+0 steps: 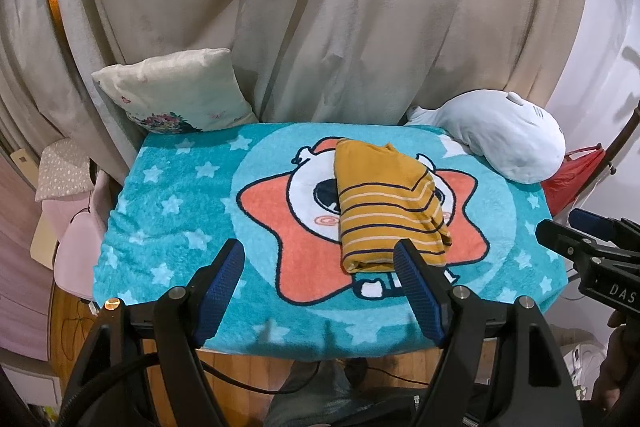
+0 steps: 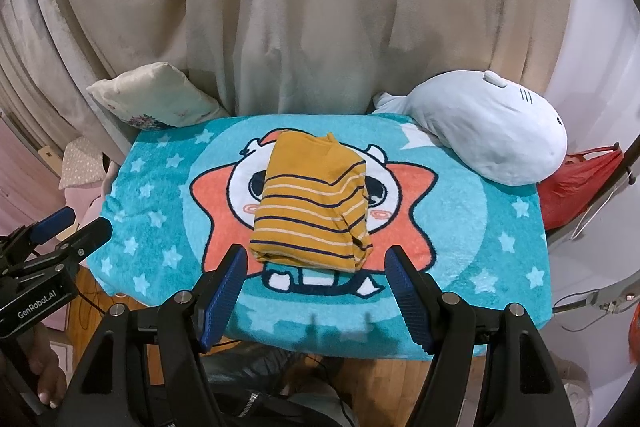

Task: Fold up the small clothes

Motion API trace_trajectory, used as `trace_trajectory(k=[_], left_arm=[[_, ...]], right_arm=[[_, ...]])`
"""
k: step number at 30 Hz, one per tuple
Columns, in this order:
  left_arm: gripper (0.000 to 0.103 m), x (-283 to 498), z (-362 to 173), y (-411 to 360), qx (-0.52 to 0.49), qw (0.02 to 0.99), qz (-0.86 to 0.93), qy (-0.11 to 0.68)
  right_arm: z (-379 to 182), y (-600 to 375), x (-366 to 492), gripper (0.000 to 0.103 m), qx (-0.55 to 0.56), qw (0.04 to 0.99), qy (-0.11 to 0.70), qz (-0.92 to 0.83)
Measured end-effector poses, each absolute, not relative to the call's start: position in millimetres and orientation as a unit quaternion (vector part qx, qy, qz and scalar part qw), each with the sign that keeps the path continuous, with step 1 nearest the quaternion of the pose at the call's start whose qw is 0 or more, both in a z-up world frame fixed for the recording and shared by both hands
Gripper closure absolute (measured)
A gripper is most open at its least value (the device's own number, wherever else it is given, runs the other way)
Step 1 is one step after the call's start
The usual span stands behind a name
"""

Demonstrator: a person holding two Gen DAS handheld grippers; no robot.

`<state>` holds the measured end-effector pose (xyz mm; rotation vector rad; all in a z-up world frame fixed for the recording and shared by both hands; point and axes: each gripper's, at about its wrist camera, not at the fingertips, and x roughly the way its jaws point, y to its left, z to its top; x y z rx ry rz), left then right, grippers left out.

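Nearest, both grippers hang over the near edge of the towel (image 2: 168, 195), each with its blue-padded jaws spread apart and nothing between them. From its own camera the left gripper (image 1: 320, 259) sits left of the shirt (image 1: 388, 203), its right pad just overlapping the shirt's near corner in the picture; whether it touches the cloth cannot be told. The right gripper (image 2: 316, 259) is lined up straight on the shirt, whose near edge shows in the gap between the pads, clear of both. Each gripper also shows at the edge of the other's view: the right one (image 1: 576, 227) at the far right, the left one (image 2: 76, 227) at the far left, with a hand (image 2: 44, 379) below it.

Further in, the shirt lies folded into a compact bundle near the middle of the towel, mustard yellow with dark and pale stripes on its near part and plain yellow at its far end. It covers the face of the cartoon figure on a coral star printed on the teal, star-dotted towel.

Beyond it, a pale pillow (image 1: 176, 95) with a flower print leans at the far left corner, and a white plush (image 2: 488, 131) rests on the far right corner. A red bag (image 2: 580, 183) sits just right of the towel. Farthest off hangs a beige curtain (image 1: 320, 7).
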<state>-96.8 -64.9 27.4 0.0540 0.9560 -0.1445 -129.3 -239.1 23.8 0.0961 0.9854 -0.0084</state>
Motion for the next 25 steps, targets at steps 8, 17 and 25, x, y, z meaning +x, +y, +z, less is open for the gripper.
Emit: trace_trajectory(k=[8, 17, 25], left_arm=[[0.027, -95.7, 23.2, -60.1, 0.025, 0.884, -0.072, 0.461], [0.027, -92.7, 20.2, -57.1, 0.026, 0.883, -0.075, 0.462], [0.027, -85.1, 14.3, -57.5, 0.026, 0.885, -0.088, 0.457]], right_arm=[[23.5, -233.1, -124.8, 0.027, 0.041, 0.879, 0.475, -0.003], [22.9, -232.8, -121.9, 0.027, 0.043, 0.878, 0.477, -0.003], [21.2, -237.4, -114.6, 0.027, 0.045, 0.879, 0.474, -0.001]])
